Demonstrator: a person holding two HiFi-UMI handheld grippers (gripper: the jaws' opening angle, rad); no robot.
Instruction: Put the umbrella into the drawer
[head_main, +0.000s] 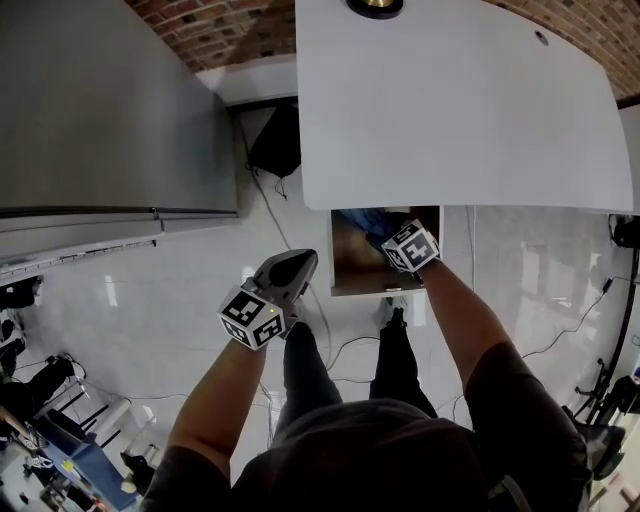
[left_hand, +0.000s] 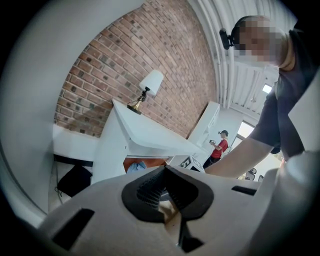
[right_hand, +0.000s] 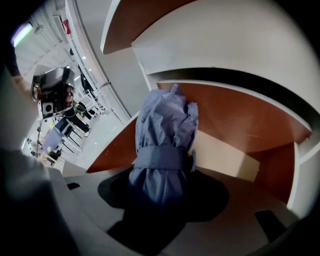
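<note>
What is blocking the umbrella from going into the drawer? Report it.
Nothing visible. The right gripper holds the umbrella right over the open drawer, with only bare wood beneath and ahead of it. The left gripper hangs off to the side, clear of the drawer.

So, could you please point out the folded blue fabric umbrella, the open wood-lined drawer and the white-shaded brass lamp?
folded blue fabric umbrella (right_hand: 162, 156): right gripper view, on its strap.
open wood-lined drawer (head_main: 352, 262): head view, bare brown floor.
white-shaded brass lamp (left_hand: 152, 82): left gripper view, its shade.
</note>
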